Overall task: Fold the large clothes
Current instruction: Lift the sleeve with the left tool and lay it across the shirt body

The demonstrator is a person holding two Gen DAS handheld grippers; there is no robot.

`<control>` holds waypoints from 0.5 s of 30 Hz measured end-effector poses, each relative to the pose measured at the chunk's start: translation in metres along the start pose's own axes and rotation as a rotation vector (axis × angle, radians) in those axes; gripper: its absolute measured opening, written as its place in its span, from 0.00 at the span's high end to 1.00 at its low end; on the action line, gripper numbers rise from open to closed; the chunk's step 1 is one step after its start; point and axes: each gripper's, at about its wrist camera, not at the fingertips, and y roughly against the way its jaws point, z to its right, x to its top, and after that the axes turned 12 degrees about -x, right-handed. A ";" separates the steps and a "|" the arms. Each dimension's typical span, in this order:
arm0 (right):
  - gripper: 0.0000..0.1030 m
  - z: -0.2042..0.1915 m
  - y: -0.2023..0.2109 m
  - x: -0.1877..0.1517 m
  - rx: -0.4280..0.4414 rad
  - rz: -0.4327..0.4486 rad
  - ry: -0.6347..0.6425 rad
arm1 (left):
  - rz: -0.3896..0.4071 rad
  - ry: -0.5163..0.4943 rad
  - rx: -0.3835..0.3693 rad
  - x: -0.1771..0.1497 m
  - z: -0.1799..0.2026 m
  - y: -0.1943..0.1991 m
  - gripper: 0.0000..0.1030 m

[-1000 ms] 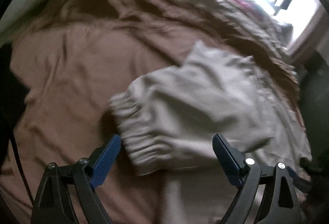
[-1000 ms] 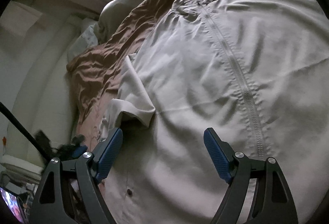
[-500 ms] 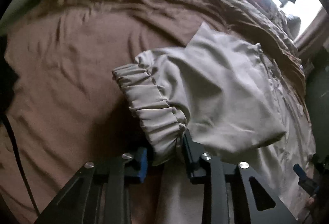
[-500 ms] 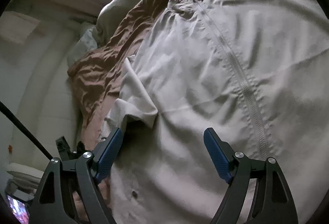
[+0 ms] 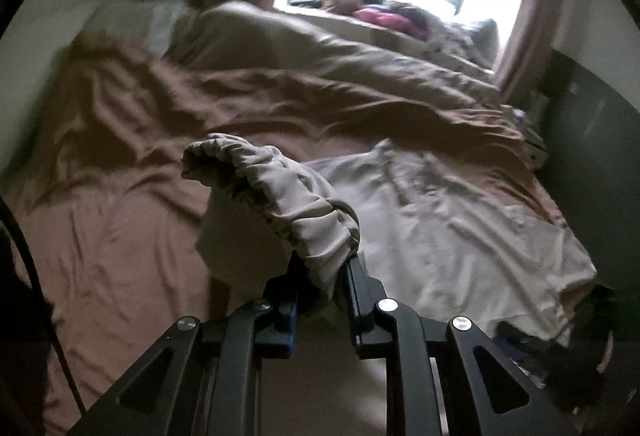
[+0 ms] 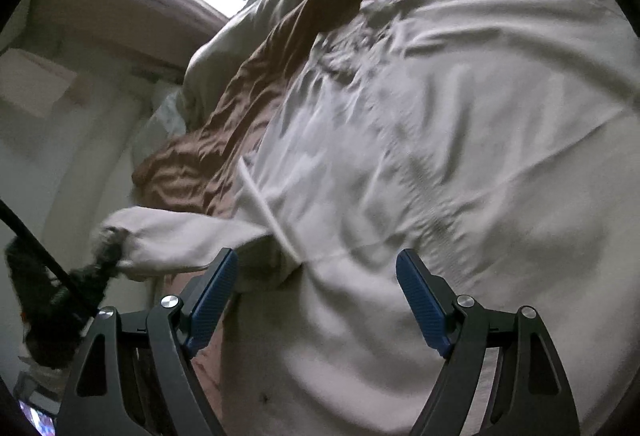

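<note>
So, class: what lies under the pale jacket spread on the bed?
Under the jacket is the brown bedsheet, which shows around its edges. The sheet beneath the jacket's middle is covered. The left gripper holds the sleeve cuff up off the sheet.

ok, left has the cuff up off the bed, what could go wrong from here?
1. The left gripper pinches only the gathered edge of the sleeve cuff; it may slip out as the sleeve lifts.
2. The right gripper hangs open over the jacket, so nothing pins the body; it could drag across the brown sheet.
</note>
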 end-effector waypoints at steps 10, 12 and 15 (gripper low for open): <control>0.21 0.052 0.034 0.015 0.007 0.034 -0.108 | -0.052 -0.201 -0.106 0.017 0.110 -0.031 0.81; 0.21 0.066 0.042 0.019 0.004 0.041 -0.135 | -0.067 -0.216 -0.132 0.014 0.125 -0.042 0.81; 0.21 0.084 0.051 0.024 0.005 0.045 -0.178 | -0.090 -0.231 -0.178 0.008 0.144 -0.059 0.81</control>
